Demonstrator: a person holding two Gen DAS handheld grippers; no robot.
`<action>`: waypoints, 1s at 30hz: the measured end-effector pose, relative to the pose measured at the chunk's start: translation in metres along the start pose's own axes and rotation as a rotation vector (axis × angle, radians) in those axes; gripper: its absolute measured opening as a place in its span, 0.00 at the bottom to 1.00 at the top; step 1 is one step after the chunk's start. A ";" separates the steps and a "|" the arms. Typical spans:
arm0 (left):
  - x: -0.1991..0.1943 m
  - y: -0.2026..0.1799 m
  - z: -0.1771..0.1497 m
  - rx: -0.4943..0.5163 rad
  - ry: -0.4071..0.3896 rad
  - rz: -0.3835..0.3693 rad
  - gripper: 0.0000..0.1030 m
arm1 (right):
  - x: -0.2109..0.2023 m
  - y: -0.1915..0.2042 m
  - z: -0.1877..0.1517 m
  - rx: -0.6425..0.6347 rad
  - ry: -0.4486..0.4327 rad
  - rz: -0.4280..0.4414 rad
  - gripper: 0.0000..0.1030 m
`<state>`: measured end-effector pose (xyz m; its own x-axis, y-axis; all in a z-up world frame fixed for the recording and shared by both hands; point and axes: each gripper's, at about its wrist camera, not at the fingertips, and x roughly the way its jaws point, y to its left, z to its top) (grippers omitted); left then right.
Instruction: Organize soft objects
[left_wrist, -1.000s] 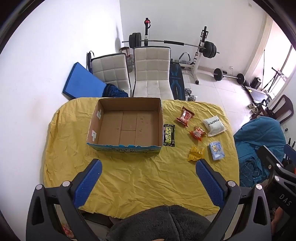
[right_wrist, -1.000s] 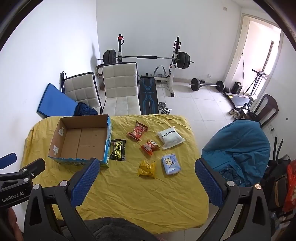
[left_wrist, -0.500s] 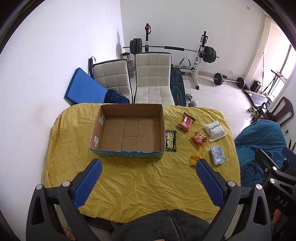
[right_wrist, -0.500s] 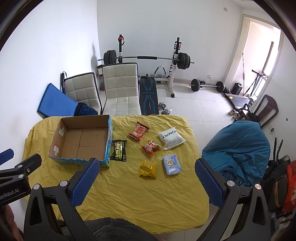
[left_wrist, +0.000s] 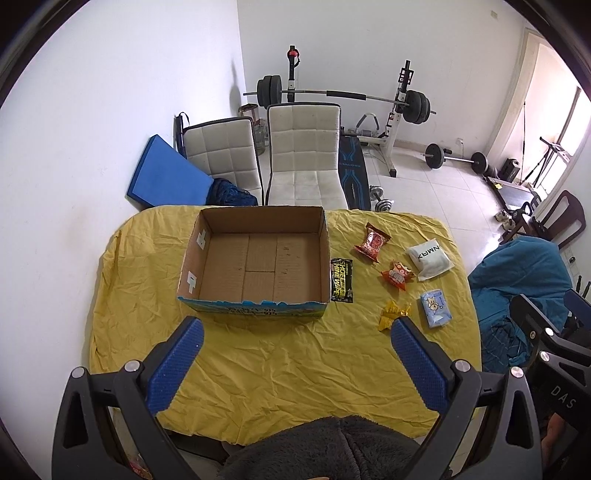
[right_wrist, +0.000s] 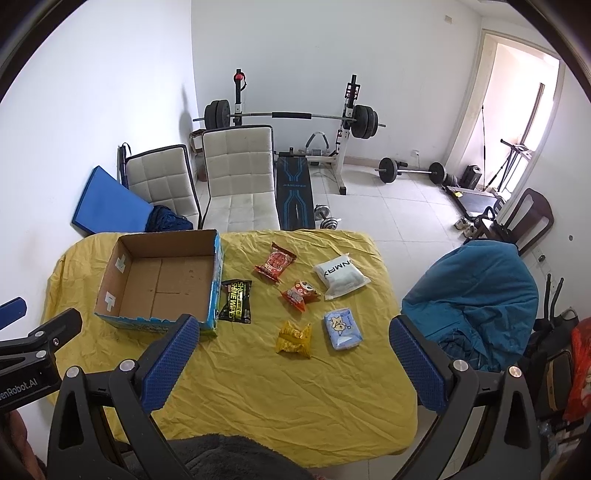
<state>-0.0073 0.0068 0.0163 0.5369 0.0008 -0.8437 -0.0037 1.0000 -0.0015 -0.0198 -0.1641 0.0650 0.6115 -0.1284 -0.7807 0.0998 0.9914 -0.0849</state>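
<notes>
While six packets lie beside the box (left_wrist: 255, 258), each gripper — left (left_wrist: 295, 354), right (right_wrist: 291, 354) — gapes empty.

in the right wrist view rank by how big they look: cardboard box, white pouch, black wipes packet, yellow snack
1. cardboard box
2. white pouch
3. black wipes packet
4. yellow snack

Packet and snack look close in size; the snack lies nearer the camera, so that order is unsure.

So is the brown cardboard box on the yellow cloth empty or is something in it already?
Empty. The brown cardboard box shows only its bare floor in both views; all six packets lie outside on the yellow cloth.
</notes>
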 end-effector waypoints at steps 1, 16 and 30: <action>0.000 0.000 0.000 -0.002 0.001 -0.003 1.00 | 0.001 0.001 -0.001 0.001 0.002 0.002 1.00; 0.006 0.007 0.000 -0.001 0.008 -0.005 1.00 | 0.004 0.005 0.000 -0.001 0.001 -0.004 1.00; 0.008 0.009 -0.001 -0.001 0.015 0.001 1.00 | 0.006 -0.001 -0.001 0.016 0.001 0.014 1.00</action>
<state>-0.0038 0.0158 0.0094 0.5244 0.0017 -0.8515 -0.0048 1.0000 -0.0010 -0.0169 -0.1656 0.0603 0.6119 -0.1148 -0.7825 0.1036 0.9925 -0.0646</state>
